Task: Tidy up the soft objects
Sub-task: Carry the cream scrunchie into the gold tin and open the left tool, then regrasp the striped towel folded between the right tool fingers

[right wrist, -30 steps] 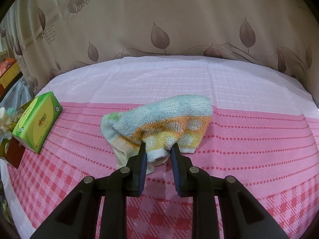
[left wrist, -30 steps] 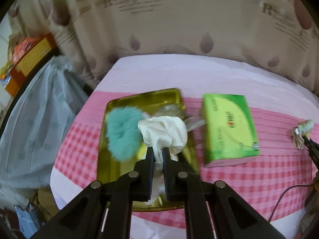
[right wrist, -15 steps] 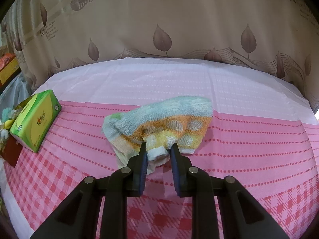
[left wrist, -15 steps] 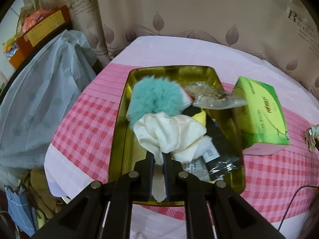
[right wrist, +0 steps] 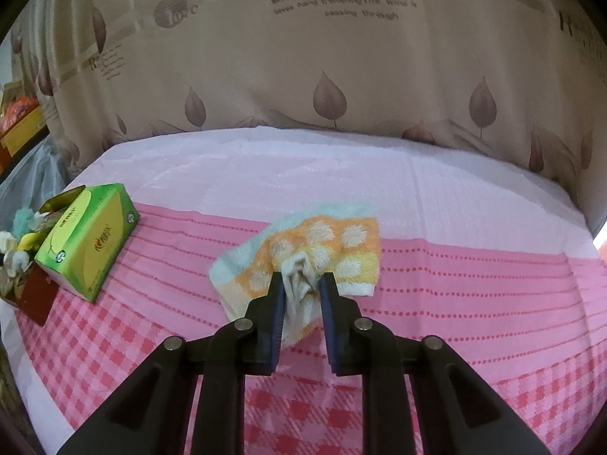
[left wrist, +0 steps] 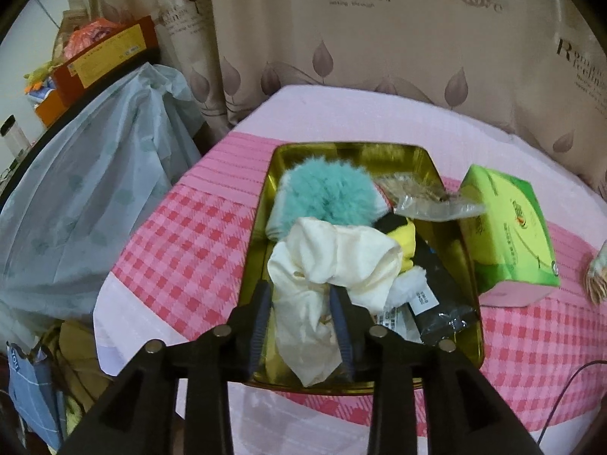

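In the left wrist view a gold metal tray (left wrist: 261,235) on the pink checked tablecloth holds a teal fluffy puff (left wrist: 328,195), a cream cloth (left wrist: 334,258), a yellow soft toy (left wrist: 404,235) and dark packets (left wrist: 442,299). My left gripper (left wrist: 301,290) hangs over the tray's near end; its jaws are opening, and the cream cloth lies loose between them. In the right wrist view my right gripper (right wrist: 302,278) is shut on a fold of an orange, blue and white spotted towel (right wrist: 322,242), whose far part is lifted and folded toward me.
A green tissue box (left wrist: 508,235) lies right of the tray; the tissue box (right wrist: 89,239) sits far left in the right wrist view. A clear plastic bag (left wrist: 436,204) rests on the tray's far corner. A grey plastic cover (left wrist: 87,204) drapes furniture left of the table. Curtains hang behind.
My left gripper came down over the tray with the cream cloth and its jaws parted, letting the cloth slacken. My right gripper closed on the towel and pulled its fold up.
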`<state>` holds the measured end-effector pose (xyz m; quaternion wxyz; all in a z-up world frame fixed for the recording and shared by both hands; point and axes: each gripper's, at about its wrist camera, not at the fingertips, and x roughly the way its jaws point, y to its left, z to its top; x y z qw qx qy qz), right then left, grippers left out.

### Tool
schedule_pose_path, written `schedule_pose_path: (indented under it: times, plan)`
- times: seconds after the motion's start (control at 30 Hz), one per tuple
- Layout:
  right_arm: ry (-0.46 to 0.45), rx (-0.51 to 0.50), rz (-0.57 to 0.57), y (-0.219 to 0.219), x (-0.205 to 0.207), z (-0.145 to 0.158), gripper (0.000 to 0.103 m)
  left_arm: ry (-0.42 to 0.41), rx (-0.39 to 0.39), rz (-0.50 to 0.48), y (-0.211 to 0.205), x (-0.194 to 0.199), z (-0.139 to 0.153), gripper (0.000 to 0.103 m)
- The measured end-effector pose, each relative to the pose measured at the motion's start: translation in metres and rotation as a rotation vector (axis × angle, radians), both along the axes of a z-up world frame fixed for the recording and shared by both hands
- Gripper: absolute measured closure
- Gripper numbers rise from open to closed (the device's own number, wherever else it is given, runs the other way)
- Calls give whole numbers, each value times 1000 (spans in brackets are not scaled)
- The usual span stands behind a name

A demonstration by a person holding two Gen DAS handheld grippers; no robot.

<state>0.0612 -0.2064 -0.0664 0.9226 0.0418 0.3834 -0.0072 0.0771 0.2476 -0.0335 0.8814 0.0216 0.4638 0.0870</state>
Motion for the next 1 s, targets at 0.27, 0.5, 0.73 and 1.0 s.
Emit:
schedule_pose_path:
  times: [0.27, 0.5, 0.73, 1.0]
  plan:
    - [-19, -24, -12, 8, -3, 15, 88, -59, -33, 8, 5, -8, 15, 70]
    - [42, 10, -92, 5, 20, -7, 21, -88, -39, -11, 1, -12, 20, 70]
    - [123, 106, -112, 8, 44, -37, 53, -96, -28, -19, -2, -12, 20, 70]
    - [57, 60, -61, 31, 38, -13, 72, -87, -34, 1, 4, -12, 19, 70]
